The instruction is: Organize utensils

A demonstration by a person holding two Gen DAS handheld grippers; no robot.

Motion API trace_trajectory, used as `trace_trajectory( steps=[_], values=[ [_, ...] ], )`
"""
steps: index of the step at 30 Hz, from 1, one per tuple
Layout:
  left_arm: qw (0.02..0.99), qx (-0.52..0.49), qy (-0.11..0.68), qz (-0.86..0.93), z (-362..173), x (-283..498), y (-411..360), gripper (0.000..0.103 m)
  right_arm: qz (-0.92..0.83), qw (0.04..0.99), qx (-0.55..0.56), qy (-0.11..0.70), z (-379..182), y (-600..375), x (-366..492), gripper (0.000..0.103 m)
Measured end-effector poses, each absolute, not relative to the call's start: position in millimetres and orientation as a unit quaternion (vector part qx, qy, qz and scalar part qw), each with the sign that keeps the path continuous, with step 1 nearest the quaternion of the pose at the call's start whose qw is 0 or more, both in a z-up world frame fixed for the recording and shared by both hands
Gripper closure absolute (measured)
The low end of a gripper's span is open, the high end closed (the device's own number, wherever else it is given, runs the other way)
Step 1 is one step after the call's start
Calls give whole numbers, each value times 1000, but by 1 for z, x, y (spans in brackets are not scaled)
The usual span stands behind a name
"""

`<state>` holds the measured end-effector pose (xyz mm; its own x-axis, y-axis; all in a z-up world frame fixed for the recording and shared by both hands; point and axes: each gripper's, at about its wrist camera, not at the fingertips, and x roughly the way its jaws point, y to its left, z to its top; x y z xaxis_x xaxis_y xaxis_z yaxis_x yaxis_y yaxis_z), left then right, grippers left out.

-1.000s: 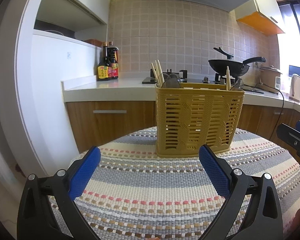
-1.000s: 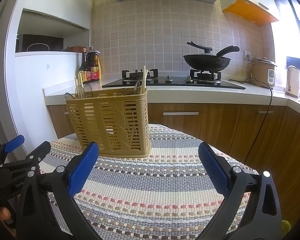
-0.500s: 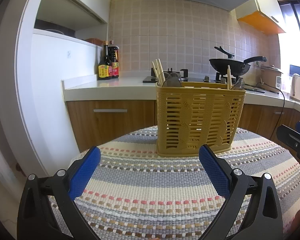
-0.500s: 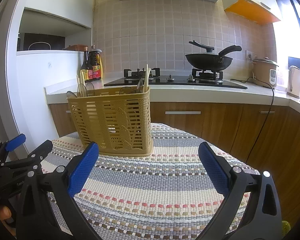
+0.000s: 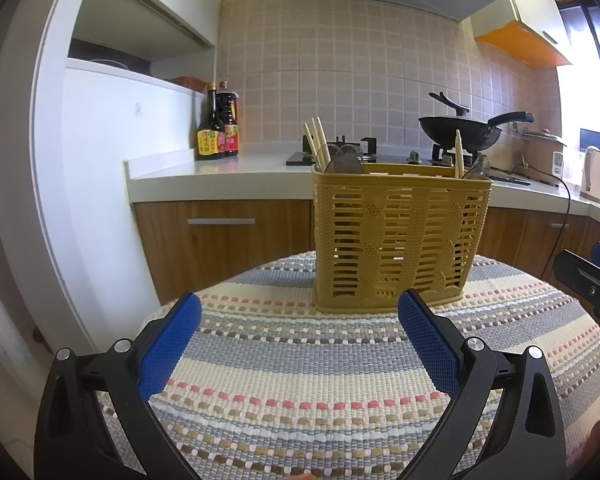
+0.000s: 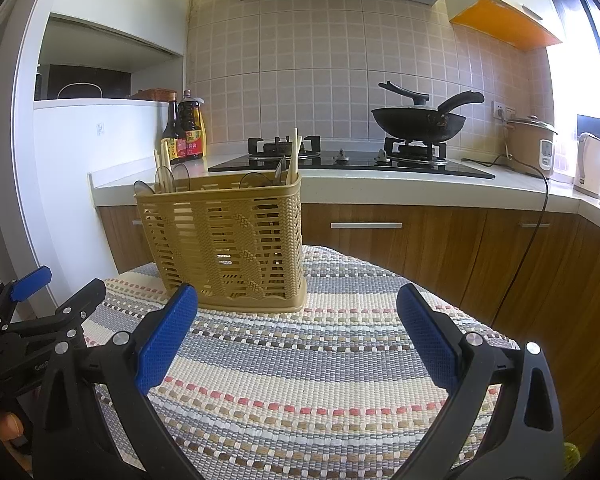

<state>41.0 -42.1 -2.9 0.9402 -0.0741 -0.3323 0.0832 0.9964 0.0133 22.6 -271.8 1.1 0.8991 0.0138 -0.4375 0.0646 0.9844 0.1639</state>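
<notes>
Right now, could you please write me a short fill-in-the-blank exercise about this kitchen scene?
1. The yellow basket stands on a ____ mat.
2. Both the left tongs and the right tongs are ____, holding nothing.
3. On the stove sits a black ____.
4. Wooden ____ stick up out of the basket beside the spoons.

Missing words: striped; open; wok; chopsticks

Beyond the fingertips, the slatted basket (image 5: 400, 240) hides the lower lengths of the chopsticks (image 5: 318, 142) and spoons (image 6: 256, 180). How many spoons cannot be told.
</notes>
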Motion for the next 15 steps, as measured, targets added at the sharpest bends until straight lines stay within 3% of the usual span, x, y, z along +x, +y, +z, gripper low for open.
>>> trace_trajectory(
  steps=[15],
  values=[
    [985, 17, 167, -39, -2, 41, -44, 8, -12, 971, 87, 224, 2, -272, 22, 8]
  ],
)
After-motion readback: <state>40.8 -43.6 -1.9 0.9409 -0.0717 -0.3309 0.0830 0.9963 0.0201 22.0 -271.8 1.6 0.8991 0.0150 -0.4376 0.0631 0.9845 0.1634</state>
